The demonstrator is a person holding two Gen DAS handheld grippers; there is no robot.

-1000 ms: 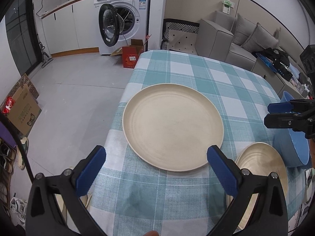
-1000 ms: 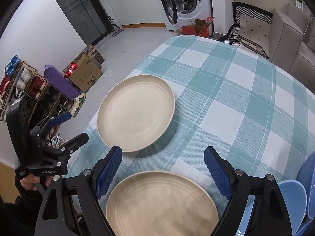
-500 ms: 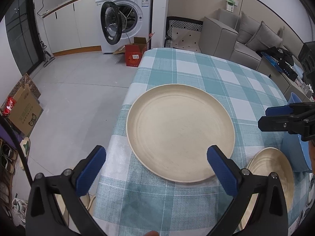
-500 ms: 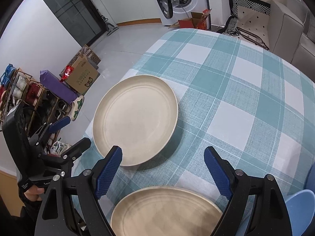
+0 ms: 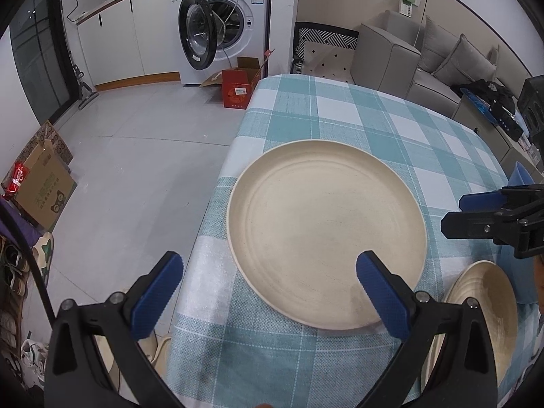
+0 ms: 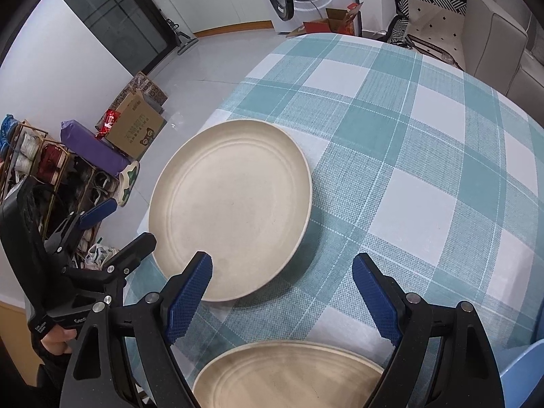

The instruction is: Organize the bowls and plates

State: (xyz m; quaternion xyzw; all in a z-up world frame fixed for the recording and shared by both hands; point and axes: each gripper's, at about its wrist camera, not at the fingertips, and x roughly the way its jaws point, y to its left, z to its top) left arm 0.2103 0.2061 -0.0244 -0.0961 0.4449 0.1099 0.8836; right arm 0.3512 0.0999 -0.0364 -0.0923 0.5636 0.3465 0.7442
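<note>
A large cream plate (image 5: pixel 326 234) lies on the checked tablecloth (image 5: pixel 357 115) near the table's left edge; it also shows in the right wrist view (image 6: pixel 231 207). A second cream plate (image 6: pixel 289 374) lies nearer, right under my right gripper (image 6: pixel 282 299), and shows in the left wrist view (image 5: pixel 486 316). A blue bowl (image 6: pixel 530 370) sits at the right edge. My left gripper (image 5: pixel 268 299) is open and empty, hovering at the near rim of the large plate. My right gripper is open and empty, between the two plates.
The table's left edge (image 5: pixel 210 210) drops to a tiled floor. A washing machine (image 5: pixel 221 23) with its door open, a red box (image 5: pixel 238 88), a sofa (image 5: pixel 442 64) and a shoe rack (image 6: pixel 37 159) stand around the table.
Both grippers have moved forward toward the large plate, which now looks bigger and nearer in both views. The near plate has slid lower in the right wrist view. Jaws stay open.
</note>
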